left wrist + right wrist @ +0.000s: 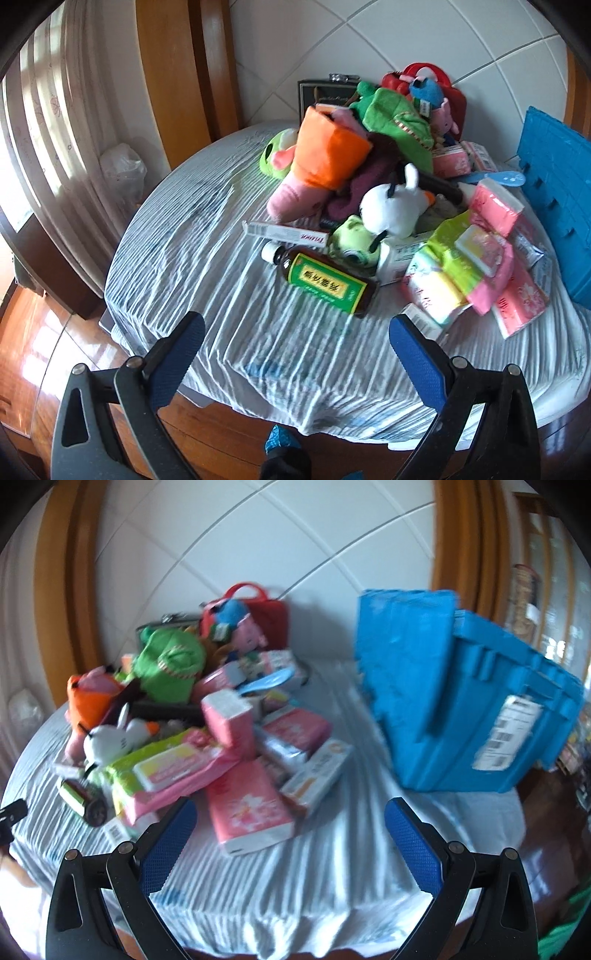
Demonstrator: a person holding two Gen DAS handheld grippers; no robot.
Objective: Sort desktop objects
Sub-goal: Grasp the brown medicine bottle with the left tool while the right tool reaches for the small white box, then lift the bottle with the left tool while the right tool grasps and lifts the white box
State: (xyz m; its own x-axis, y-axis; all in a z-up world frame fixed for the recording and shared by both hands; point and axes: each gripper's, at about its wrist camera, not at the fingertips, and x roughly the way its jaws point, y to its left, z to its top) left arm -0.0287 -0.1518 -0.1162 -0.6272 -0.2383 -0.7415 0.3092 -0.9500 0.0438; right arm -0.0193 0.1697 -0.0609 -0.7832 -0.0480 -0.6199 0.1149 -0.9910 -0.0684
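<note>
Left gripper [297, 325]: we see its jaws spread wide, empty, above the white cloth [192, 258].
Left view pile: brown medicine bottle [325, 282] lies nearest us, before plush toys.
Right gripper [290, 810]: likewise agape, holding nothing.
Right view: pink tissue pack [247, 808] lies just ahead; blue crate [465, 701] stands right.
</note>
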